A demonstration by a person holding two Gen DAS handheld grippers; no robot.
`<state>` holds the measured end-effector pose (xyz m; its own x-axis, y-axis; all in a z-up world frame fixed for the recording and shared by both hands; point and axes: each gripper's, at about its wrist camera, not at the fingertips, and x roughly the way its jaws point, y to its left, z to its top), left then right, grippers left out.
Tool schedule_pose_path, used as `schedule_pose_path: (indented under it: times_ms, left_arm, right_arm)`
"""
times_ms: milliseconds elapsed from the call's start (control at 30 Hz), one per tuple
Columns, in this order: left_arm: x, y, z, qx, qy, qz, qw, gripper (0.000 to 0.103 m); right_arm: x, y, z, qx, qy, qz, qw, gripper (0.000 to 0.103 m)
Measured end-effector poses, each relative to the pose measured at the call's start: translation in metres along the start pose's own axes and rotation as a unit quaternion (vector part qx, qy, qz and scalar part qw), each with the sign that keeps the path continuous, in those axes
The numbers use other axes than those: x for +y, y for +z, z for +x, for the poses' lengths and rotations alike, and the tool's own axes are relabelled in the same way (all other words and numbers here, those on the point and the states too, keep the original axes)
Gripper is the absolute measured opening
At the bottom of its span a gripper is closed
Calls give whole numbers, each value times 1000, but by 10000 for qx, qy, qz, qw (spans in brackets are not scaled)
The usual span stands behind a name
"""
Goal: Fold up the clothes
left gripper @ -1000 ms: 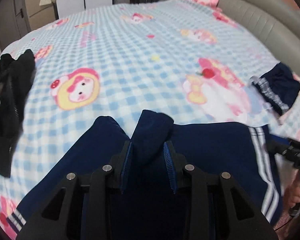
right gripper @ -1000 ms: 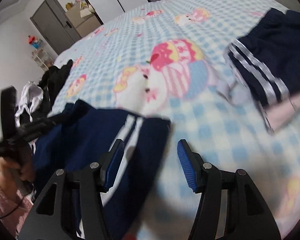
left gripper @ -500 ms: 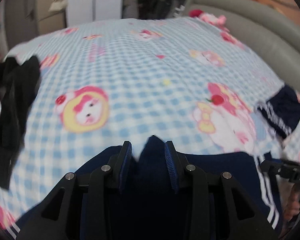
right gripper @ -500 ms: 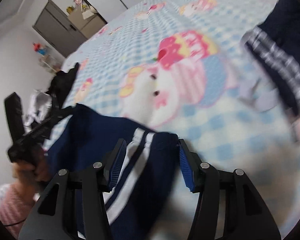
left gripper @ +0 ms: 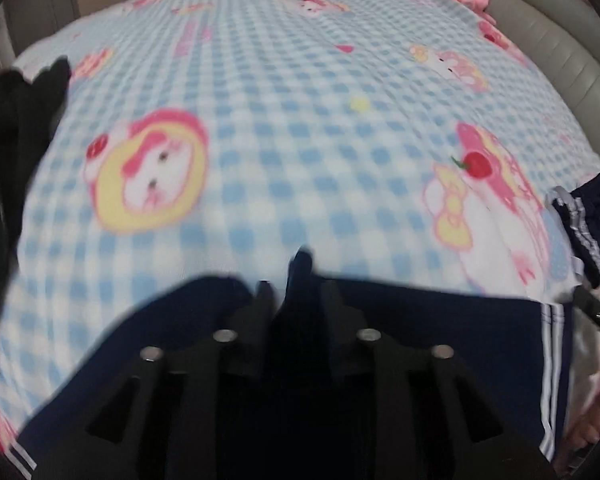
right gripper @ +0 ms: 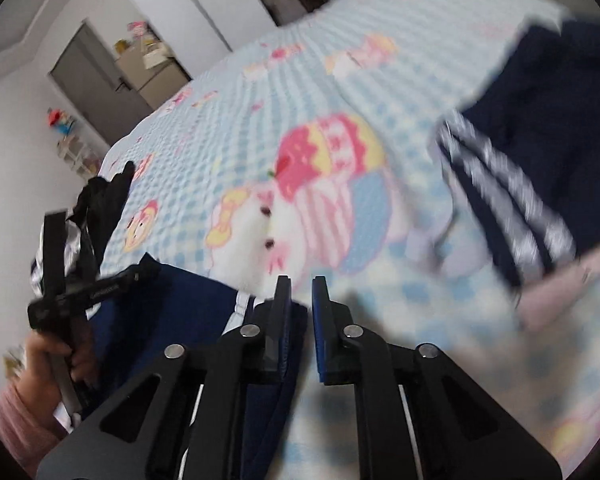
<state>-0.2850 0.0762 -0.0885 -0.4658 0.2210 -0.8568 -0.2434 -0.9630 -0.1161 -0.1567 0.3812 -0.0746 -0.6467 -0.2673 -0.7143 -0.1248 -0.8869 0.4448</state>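
A navy garment with white side stripes point(left gripper: 440, 340) lies at the near edge of a blue checked cartoon blanket point(left gripper: 300, 120). My left gripper point(left gripper: 296, 292) has a raised fold of the navy cloth pinched between its pads, and its jaws are closing. In the right wrist view the same garment point(right gripper: 188, 304) sits lower left. My right gripper point(right gripper: 300, 296) is at its striped edge, with its jaws closing to a narrow slit and navy cloth caught low between the pads. That view also shows the left gripper point(right gripper: 60, 280) held by a hand point(right gripper: 56, 356).
A black garment point(left gripper: 8, 140) lies at the blanket's left edge. A second navy striped garment point(right gripper: 540, 140) sits to the right, on something pink. A grey padded headboard point(left gripper: 560, 48) curves along the far right. Beyond the bed are a door point(right gripper: 96, 88) and cabinets.
The right jaws went from wide apart to nearly together on the garment's striped edge. The left jaws narrowed on the fold, which now stands lower. Both views shifted across the bed.
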Motion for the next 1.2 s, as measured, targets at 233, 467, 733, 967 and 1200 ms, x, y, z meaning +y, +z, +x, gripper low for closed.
schedule_pose_path:
  times_ms: [233,467,733,967,1200]
  left_arm:
    - [42,-82,-120,-1016,-128,-660,9926,41]
    - [28,-190,-142,-339,-143,61,9993,41]
    - [18,-216,-133,-189,147,305,9992,37]
    - [11,-222,-156,-383,301,528,9974,10]
    - [29,-224,-163,-79,124,384,9992,14]
  right_arm:
    - [41,-27,-30,-40,523,-491,9974,32]
    - [129,-114,-33,904,934,-1714,9766,38]
    - [154,-170,-12,1324,447,-2716,9522,43]
    - [138,-156,-29,1098,482,-2305,9657,40]
    - [171,-161,-34,1013,512,-3229,9396,60]
